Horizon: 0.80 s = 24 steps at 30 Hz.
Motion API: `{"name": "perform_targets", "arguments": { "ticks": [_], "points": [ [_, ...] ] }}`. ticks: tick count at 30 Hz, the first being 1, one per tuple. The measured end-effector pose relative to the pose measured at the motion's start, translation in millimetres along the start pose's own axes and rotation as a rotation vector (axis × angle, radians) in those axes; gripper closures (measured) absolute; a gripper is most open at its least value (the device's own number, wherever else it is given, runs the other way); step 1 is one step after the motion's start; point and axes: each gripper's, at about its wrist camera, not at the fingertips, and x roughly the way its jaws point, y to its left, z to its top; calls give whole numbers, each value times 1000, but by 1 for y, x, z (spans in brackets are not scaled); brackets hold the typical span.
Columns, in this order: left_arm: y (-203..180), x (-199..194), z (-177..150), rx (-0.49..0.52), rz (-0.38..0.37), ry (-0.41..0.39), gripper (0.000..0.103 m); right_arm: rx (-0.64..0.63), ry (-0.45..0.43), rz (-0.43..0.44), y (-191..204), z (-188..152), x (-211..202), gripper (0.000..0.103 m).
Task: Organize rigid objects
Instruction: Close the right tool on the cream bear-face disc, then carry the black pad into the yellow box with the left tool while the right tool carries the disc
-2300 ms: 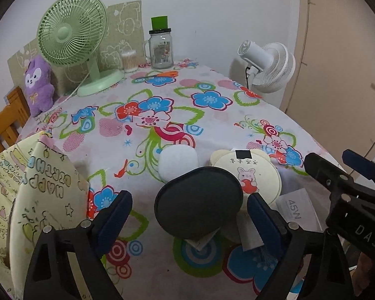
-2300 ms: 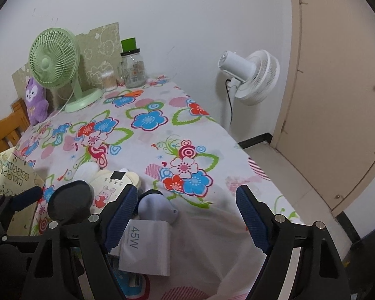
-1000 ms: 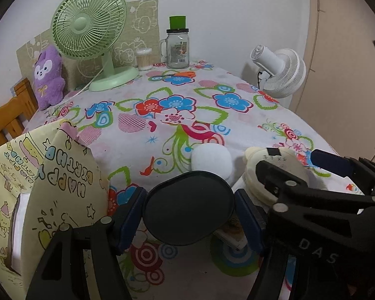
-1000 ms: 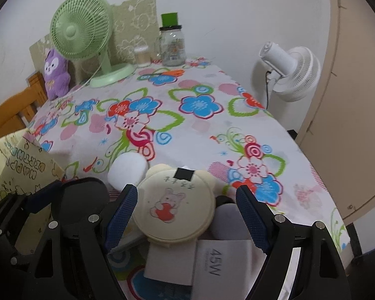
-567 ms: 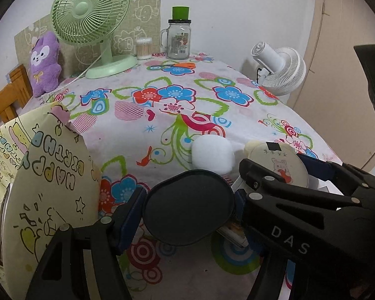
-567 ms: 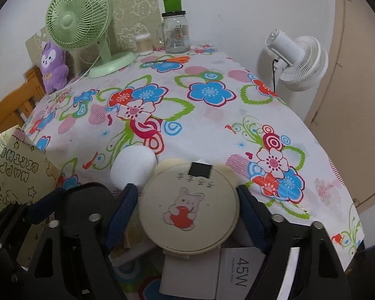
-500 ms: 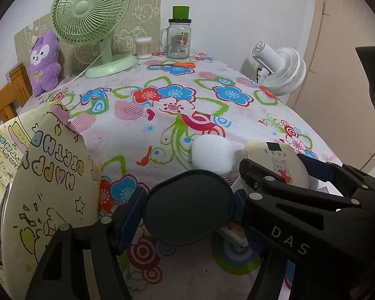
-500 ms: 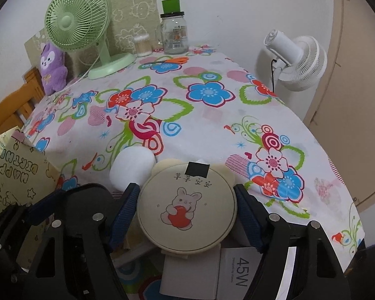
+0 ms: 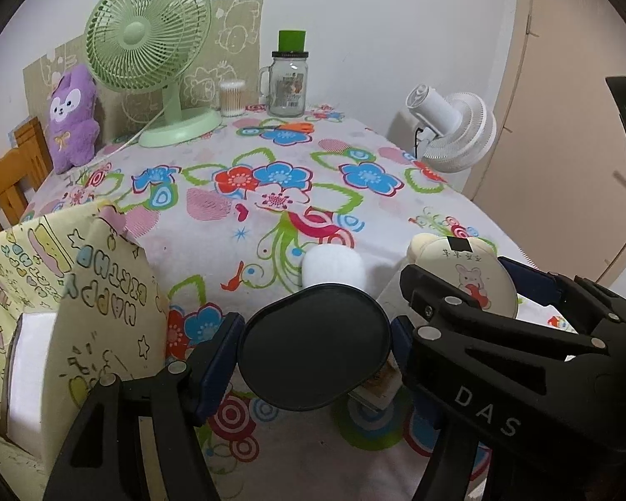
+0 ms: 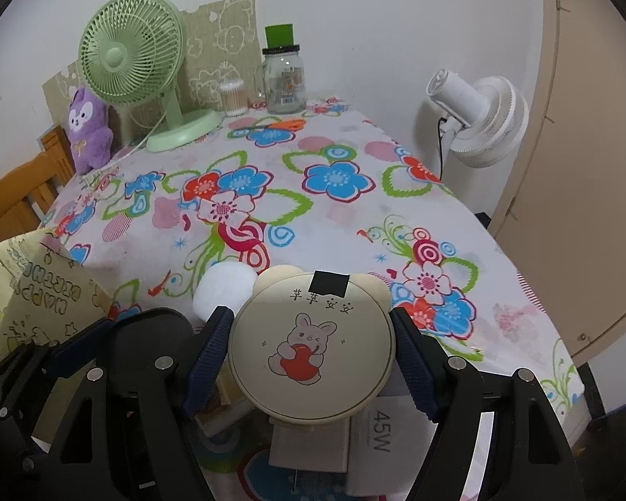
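Left wrist view has the flowery tablecloth (image 9: 238, 234) filling most of the shot, with the yellow birthday gift bag (image 9: 100, 313) sitting at your left. Your left gripper (image 9: 315, 346) is pinching the dark oval disc (image 9: 313, 346) by its edges, near the front edge of the table. Just beside it, your right gripper (image 10: 311, 350) is clamped on the cream bunny case (image 10: 311, 346), pads touching both sides, above a 45W white box (image 10: 379, 430).

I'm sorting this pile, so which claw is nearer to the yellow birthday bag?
Left. The left claw, clamped on the black disc, sits right beside the birthday bag; the right claw grips the cream bunny case, farther away.
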Motion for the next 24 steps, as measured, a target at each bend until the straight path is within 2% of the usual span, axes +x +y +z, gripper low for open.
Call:
{"name": "perform_targets", "arguments": {
  "ticks": [24],
  "points": [
    [-7,-70,5,34,10,-86,30,-17,-109,-20,12,5,-76,26]
  ]
}}
